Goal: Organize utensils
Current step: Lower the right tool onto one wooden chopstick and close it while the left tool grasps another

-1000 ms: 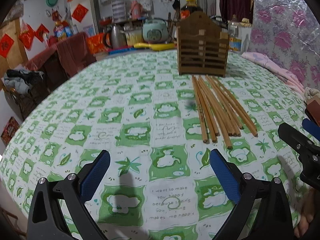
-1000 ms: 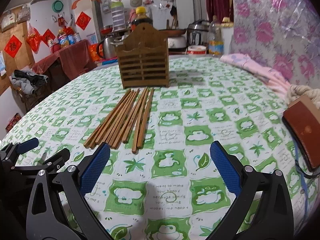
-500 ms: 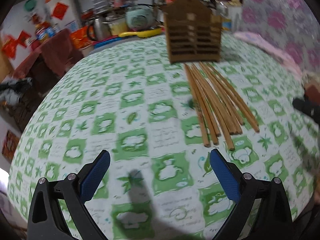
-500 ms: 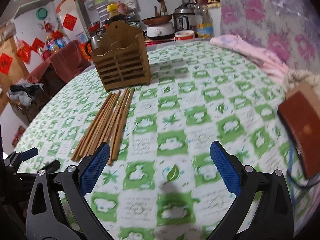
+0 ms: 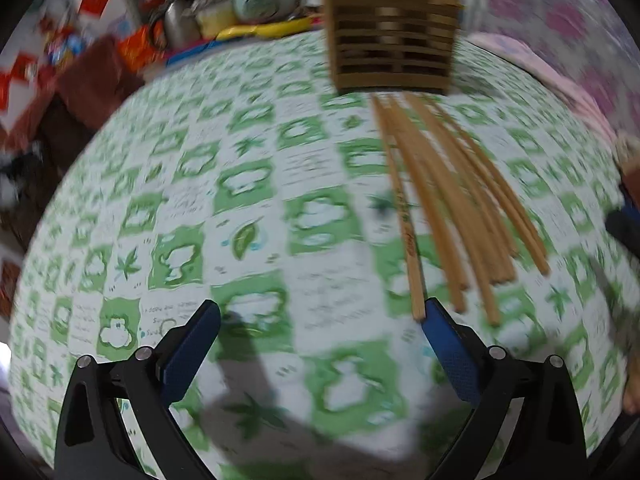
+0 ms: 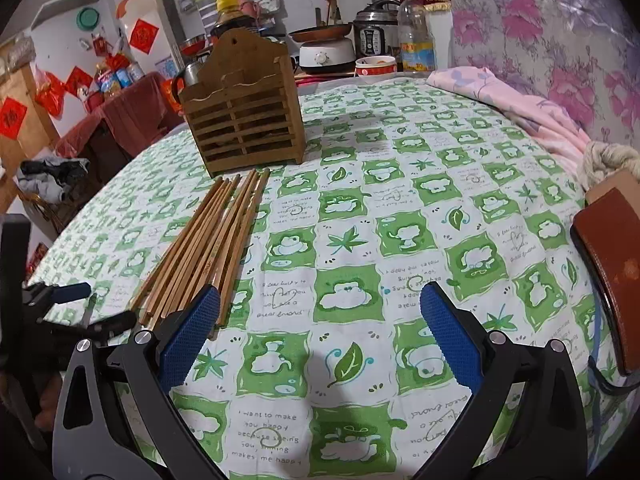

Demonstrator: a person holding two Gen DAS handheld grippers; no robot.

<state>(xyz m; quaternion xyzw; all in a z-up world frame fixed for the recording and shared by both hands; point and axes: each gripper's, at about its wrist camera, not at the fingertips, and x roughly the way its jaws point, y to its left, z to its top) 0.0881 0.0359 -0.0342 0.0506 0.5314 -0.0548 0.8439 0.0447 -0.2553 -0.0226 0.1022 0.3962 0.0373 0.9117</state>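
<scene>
1. A bundle of wooden chopsticks (image 6: 208,248) lies flat on the table (image 6: 400,184), which wears a green-and-white checked cloth with bears and leaves.
2. Their long axis runs from the near edge of the table toward the far edge; the far tips stop just in front of a wooden slatted utensil holder (image 6: 244,120), and the near ends fan out slightly.
3. In the left wrist view the same chopsticks (image 5: 444,208) spread from the holder (image 5: 392,32) toward the camera, the picture being blurred.
4. I count roughly ten sticks, though they overlap and the exact number is hard to tell.
5. There is one holder; it stands upright near the far edge of the table, its slatted front facing the chopsticks.
6. The left gripper (image 5: 320,344) hovers over the cloth with its jaws spread wide and nothing between them; its right-hand finger sits just beside the near end of the leftmost chopstick.
7. The right gripper (image 6: 320,328) is likewise wide apart and holds nothing; its left-hand finger overlaps the near ends of the bundle in view, but contact cannot be judged.
8. A brown leather-like case (image 6: 612,280) lies at the right edge of the table, well apart from the chopsticks.
9. A pink cloth (image 6: 512,104) is draped at the far right edge.
</scene>
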